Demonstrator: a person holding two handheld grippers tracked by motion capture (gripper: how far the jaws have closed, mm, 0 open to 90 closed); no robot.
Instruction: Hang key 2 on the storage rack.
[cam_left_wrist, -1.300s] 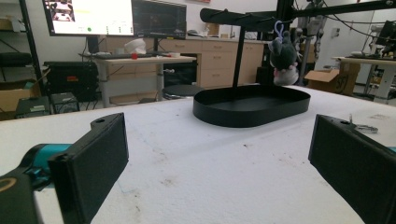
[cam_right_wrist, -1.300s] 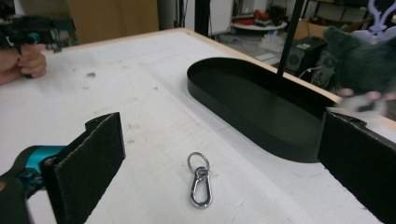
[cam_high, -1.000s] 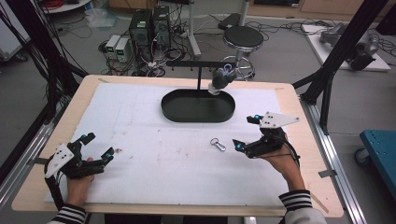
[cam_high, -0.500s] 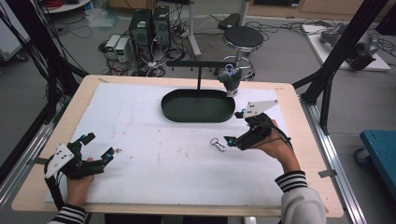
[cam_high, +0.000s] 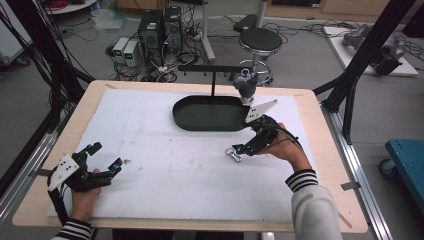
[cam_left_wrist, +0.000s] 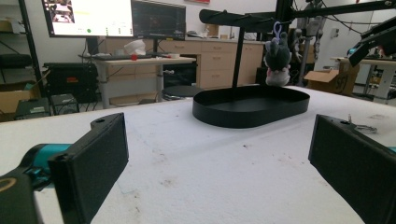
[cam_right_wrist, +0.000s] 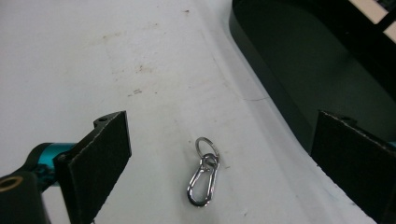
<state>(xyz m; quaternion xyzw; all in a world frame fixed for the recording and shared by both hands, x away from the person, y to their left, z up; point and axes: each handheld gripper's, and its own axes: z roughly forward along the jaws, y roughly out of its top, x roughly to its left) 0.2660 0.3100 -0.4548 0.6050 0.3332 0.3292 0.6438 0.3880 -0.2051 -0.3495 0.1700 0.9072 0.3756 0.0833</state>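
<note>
White tabletop (cam_high: 165, 150) carries a metal clasp (cam_right_wrist: 204, 175), lying flat between the spread jaws of the right gripper (cam_high: 239, 150), untouched; the right gripper view resolves its ring and clip. Left gripper (cam_high: 105, 159) rests spread, well apart; its view shows a plush toy (cam_left_wrist: 277, 58) hanging above the black tray (cam_left_wrist: 252, 106).

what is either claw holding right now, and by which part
Nothing is held. The right claw is open over the metal clip lying on the white mat; the left claw is open with nothing between its jaws.

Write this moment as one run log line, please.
right claw: open, over metal clip | clip: flat on white mat, ungrasped | left claw: open, idle
</note>
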